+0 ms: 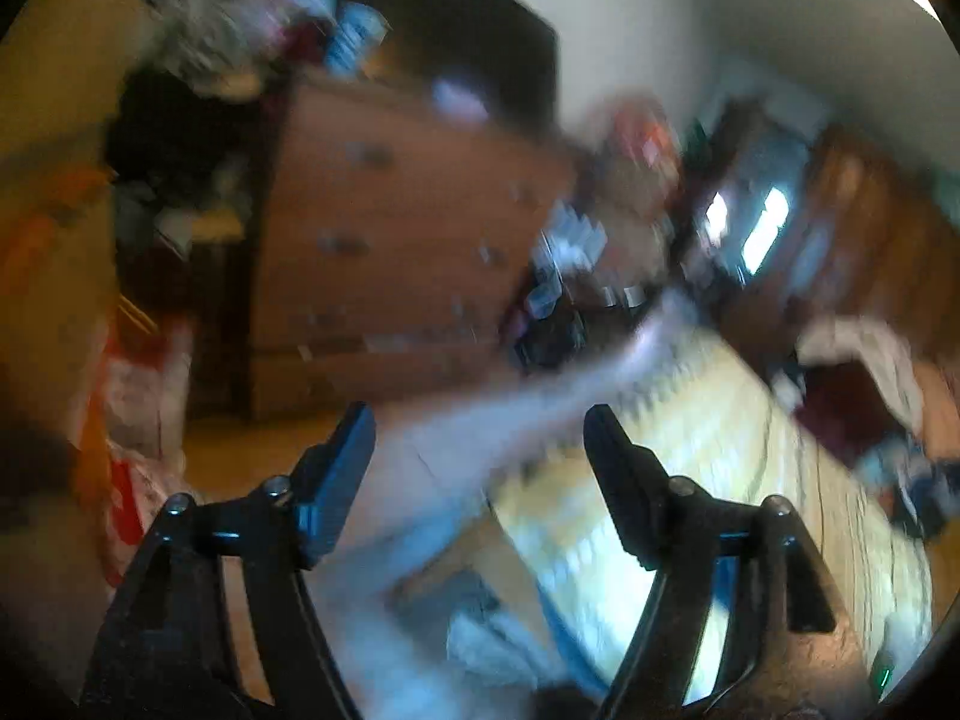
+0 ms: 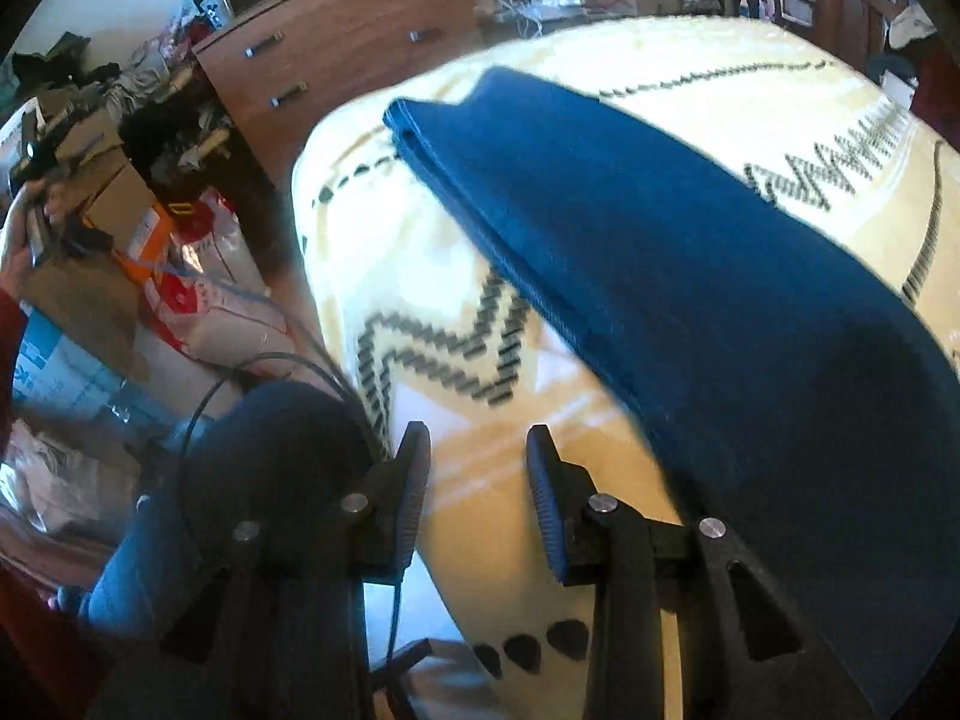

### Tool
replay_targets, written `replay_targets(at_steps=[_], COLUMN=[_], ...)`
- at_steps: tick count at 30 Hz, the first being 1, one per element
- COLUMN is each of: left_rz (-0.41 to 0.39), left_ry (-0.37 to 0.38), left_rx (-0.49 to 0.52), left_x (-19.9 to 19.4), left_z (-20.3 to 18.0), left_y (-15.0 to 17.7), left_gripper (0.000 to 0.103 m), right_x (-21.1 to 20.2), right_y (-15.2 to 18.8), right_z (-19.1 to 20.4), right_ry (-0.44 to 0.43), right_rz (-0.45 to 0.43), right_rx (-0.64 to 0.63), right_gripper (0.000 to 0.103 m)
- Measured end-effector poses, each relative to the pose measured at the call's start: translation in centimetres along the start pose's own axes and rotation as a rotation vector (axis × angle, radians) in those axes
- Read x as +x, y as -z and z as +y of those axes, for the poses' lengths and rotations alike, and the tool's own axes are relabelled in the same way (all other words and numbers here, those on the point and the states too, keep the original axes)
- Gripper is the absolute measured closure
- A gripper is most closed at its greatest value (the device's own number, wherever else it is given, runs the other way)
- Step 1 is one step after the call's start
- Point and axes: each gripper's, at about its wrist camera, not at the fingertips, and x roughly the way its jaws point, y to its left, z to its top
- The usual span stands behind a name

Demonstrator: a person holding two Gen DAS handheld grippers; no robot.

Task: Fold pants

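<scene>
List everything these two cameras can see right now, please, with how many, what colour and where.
pants: one, blue, lying folded lengthwise on the bedspread
bedspread: one, cream with dark zigzags, covering the bed
dresser: one, brown wood, beyond the bed
boxes and bags: several, mixed colours, on the floor beside the bed
left tongs: one pair, black, open, empty, view blurred
right tongs: one pair, black with blue pads, open, empty, above the bedspread beside the pants
hand: one, at the right camera's left edge
</scene>
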Motion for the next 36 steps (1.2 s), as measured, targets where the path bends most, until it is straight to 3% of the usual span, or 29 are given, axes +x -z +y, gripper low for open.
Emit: replay_targets(at_steps=[2, 7, 9, 14, 18, 23, 26, 29, 33, 35, 36], left_rz=[0.122, 0.408, 0.463, 0.593, 0.646, 0.568, 0.604, 0.591, 0.456, 0.436, 0.436], left_ry=[0.107, 0.399, 0.481, 0.525, 0.497, 0.454, 0.38, 0.336, 0.293, 0.252, 0.257], left_rx=[0.01, 0.02, 0.06, 0.017, 0.016, 0.061, 0.131, 0.164, 0.037, -0.054, -0.047], left_x=[3.6, 13.8, 16.3, 20.9, 21.9, 19.5, 21.0, 22.1, 22.4, 22.4, 22.0], left_z=[-2.7, -13.3, -17.2, -21.7, -22.0, -21.5, -21.9, -21.5, -19.4, -17.1, -16.9], left_y=[3.6, 11.8, 13.8, 15.4, 16.4, 15.0, 15.4, 14.9, 13.0, 12.8, 12.9], left_gripper=[0.031, 0.034, 0.038, 0.041, 0.044, 0.056, 0.066, 0.069, 0.066, 0.066, 0.067], right_x=[0.0, -2.4, -2.8, -2.7, -2.1, -1.5, -1.5, -1.5, -1.2, -1.0, -1.0], right_y=[-0.5, -1.0, -1.2, -0.8, -0.1, -0.2, -0.6, -0.7, -0.9, -0.9, -0.9], right_z=[0.4, 0.1, -0.5, -2.8, -3.6, -3.4, -3.5, -3.8, -3.9, -3.9, -3.8], right_ry=[0.044, 0.143, 0.179, 0.239, 0.233, 0.227, 0.225, 0.224, 0.223, 0.223, 0.224], right_rz=[-0.033, -0.096, -0.097, -0.087, -0.079, -0.081, -0.09, -0.096, -0.09, -0.085, -0.085], right_rx=[-0.003, -0.008, -0.012, 0.012, 0.036, 0.028, 0.035, 0.044, 0.044, 0.043, 0.043], right_gripper=[0.055, 0.054, 0.054, 0.054, 0.054, 0.054, 0.054, 0.054, 0.054, 0.054, 0.054])
